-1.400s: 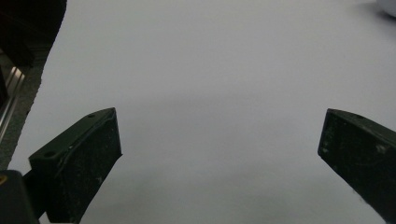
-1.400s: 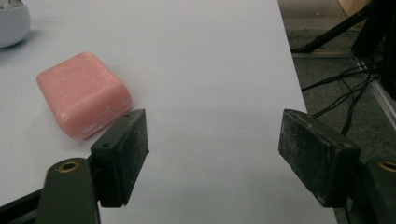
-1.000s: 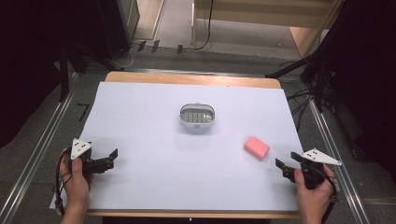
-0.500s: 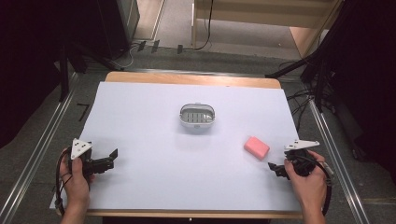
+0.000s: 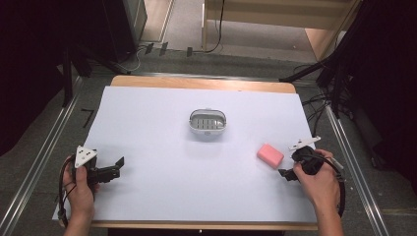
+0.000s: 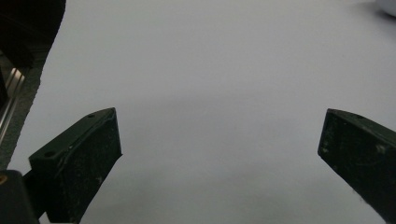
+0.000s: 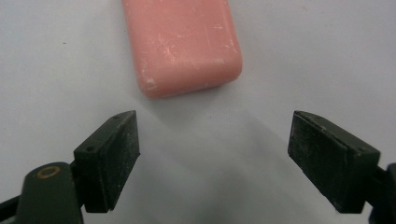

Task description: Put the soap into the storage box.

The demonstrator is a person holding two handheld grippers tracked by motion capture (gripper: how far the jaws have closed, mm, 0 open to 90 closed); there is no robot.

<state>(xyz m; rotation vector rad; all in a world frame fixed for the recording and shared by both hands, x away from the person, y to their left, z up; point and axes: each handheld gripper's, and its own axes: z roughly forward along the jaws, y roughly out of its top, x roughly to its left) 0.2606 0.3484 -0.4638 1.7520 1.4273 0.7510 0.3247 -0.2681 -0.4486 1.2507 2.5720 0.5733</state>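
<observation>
A pink bar of soap point(image 5: 270, 155) lies on the white sheet, right of the middle. My right gripper point(image 5: 287, 167) is just to its near right, pointing at it. In the right gripper view the soap point(image 7: 182, 46) lies just ahead of the gripper point(image 7: 212, 135); its jaws have just been opening, stand apart, and have nothing between them. A white soap dish point(image 5: 207, 123) with a slotted grey insert sits at the centre. My left gripper point(image 5: 116, 168) rests at the near left, and in its own view the left gripper point(image 6: 219, 135) is wide open over bare sheet.
The white sheet point(image 5: 162, 196) covers a wooden table point(image 5: 201, 82). Metal rails point(image 5: 44, 152) run along both sides of the table, and cables and dark stands sit on the floor beyond. A cable loops round each hand.
My right gripper has moved left toward the pink soap and turned to face it, and its jaws have opened wider. The left gripper, the soap and the dish have stayed put.
</observation>
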